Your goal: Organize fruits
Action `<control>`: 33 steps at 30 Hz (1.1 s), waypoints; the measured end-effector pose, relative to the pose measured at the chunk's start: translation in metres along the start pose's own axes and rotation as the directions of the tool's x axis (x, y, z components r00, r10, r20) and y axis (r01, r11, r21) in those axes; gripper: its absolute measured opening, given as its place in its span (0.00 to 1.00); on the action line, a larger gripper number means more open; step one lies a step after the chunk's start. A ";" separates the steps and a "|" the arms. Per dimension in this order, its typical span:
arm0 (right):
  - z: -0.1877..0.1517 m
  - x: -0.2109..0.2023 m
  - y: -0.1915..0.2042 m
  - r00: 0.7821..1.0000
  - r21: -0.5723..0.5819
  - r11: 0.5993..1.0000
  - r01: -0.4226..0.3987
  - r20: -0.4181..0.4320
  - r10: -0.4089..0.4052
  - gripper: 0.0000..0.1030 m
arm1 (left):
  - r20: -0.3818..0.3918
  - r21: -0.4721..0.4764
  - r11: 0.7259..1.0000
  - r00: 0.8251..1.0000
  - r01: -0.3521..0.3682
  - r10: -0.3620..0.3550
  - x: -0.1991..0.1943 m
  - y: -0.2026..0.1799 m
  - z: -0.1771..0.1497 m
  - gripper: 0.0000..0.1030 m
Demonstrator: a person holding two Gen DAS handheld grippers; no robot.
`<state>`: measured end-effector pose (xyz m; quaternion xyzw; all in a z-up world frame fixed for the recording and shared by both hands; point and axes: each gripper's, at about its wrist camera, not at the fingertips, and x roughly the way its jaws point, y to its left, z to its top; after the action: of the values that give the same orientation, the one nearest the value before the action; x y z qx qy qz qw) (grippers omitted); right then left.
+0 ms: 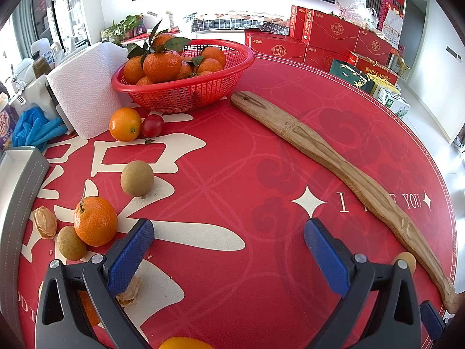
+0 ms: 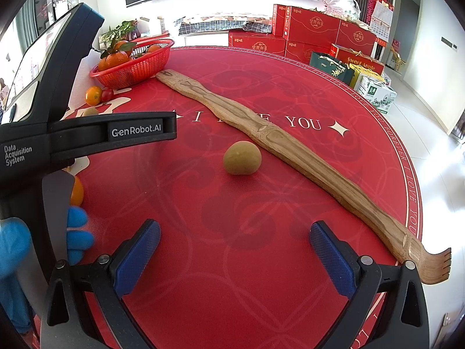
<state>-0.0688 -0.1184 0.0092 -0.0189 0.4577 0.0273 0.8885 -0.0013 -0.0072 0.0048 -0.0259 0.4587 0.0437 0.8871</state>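
Loose fruit was scattered over the left part of the round red printed tabletop (image 1: 261, 151). A small round tan-green longan-like fruit (image 2: 241, 158) was seen alone near the tabletop's middle, just beside the long wavy wooden back-scratcher (image 2: 290, 148) but not touching it. Toward the left edge were noted: a second tan-green fruit (image 1: 137, 178), a stemmed orange mandarin (image 1: 95, 221) touching a third tan-green fruit (image 1: 71, 242), and a stemless orange (image 1: 125, 124) touching a red cherry tomato (image 1: 151, 125). Bits of dry tan peel (image 1: 44, 222) were also seen there.

The red plastic mesh basket (image 1: 186, 93), already piled with leafy mandarins (image 1: 161, 65), was set at the far left edge, beside a white paper towel roll (image 1: 84, 87).

Right gripper (image 2: 235, 256): blue pads spread wide, nothing held, aimed at the lone fruit. Left gripper (image 1: 229, 256): pads likewise apart and empty, over bare cloth.

Risks as judged:
- The lone fruit is round and could be nudged and rolled by an off-centre pad before closure.
- It could be pushed against the back-scratcher, shifting that too.
- The thin shell could be cracked by a hard squeeze.
- The basket heap is high; an added fruit could roll off.
- Touching pairs could be knocked apart when one is taken.
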 end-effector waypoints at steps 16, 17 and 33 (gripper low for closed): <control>0.000 0.000 0.000 1.000 0.000 1.000 0.000 0.000 0.000 1.00 | 0.096 0.028 0.999 0.995 0.022 -0.025 -0.084 0.060 -0.036 1.00; 0.000 0.000 0.000 1.000 0.000 1.000 0.000 0.000 0.000 1.00 | 0.102 0.029 0.999 0.995 0.016 -0.019 -0.090 0.070 -0.043 1.00; 0.000 0.000 0.000 1.000 -0.001 1.000 0.000 0.000 0.000 1.00 | 0.002 -0.096 0.993 0.997 -0.070 0.071 -0.077 0.119 -0.106 1.00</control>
<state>-0.0694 -0.1187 0.0093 -0.0193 0.4576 0.0277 0.8885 -0.1433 0.0976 0.0060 -0.0520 0.4545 0.0970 0.8839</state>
